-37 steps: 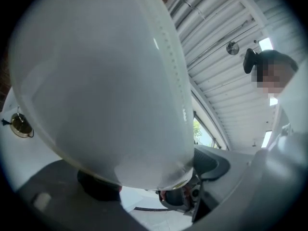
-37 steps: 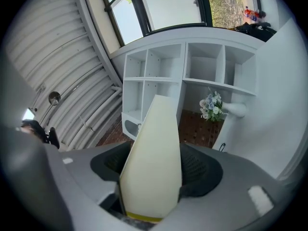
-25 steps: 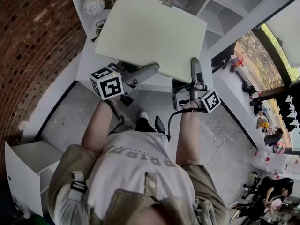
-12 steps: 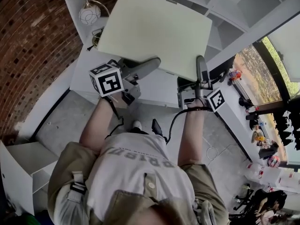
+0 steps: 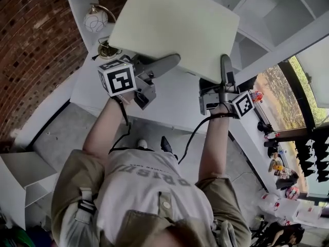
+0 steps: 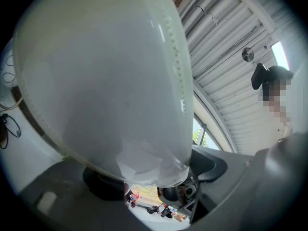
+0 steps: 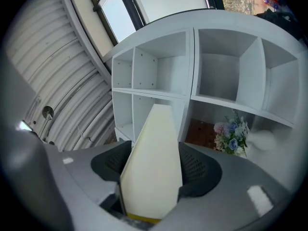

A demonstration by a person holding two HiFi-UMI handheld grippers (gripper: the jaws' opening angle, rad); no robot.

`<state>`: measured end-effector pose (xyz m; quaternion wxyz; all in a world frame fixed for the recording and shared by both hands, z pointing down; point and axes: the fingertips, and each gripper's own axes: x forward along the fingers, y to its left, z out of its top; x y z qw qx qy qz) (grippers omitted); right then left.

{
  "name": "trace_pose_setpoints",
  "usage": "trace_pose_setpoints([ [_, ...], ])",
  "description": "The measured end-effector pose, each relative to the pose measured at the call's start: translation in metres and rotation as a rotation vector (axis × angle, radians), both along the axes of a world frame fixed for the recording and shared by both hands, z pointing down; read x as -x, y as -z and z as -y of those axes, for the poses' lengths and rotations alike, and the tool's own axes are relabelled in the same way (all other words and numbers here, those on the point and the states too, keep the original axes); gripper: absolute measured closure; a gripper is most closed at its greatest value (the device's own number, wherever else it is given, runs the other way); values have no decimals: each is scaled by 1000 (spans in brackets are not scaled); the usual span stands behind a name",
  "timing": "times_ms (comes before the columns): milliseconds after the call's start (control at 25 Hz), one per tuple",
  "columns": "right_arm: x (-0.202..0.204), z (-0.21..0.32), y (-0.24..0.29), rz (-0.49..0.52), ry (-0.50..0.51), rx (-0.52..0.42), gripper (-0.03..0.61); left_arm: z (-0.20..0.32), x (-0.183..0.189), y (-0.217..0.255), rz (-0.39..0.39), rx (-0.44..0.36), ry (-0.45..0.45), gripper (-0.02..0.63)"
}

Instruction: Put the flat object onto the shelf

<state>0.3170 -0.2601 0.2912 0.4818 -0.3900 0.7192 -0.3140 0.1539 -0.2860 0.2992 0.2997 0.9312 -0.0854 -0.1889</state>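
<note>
A flat cream board (image 5: 175,24) is held up and tilted in front of the white cube shelf (image 5: 267,9). My right gripper (image 5: 224,66) is shut on its near right edge; in the right gripper view the board (image 7: 154,158) stands edge-on between the two pads, pointing at the shelf compartments (image 7: 192,66). My left gripper (image 5: 167,66) is at the board's near left edge. In the left gripper view the board's pale face (image 6: 106,81) fills the picture and its corner dips between the jaws, which are closing and still stand wider than the board.
A globe lamp (image 5: 96,20) stands on the white unit at the left, beside the brick wall (image 5: 31,45). A bunch of flowers (image 7: 231,134) sits in a lower shelf compartment. A low white cabinet (image 5: 20,179) is on the floor at the left. Windows lie to the right.
Both grippers and the board have moved up and closer to the shelf. The person has stepped toward the white unit.
</note>
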Motion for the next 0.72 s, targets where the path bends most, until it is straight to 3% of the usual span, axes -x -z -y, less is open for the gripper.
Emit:
trace_pose_setpoints([
  [360, -11, 45, 13, 12, 20, 1, 267, 40, -9, 15, -14, -1, 45, 198],
  [720, -17, 80, 8, 63, -28, 99, 264, 78, -12, 18, -28, 90, 44, 199],
])
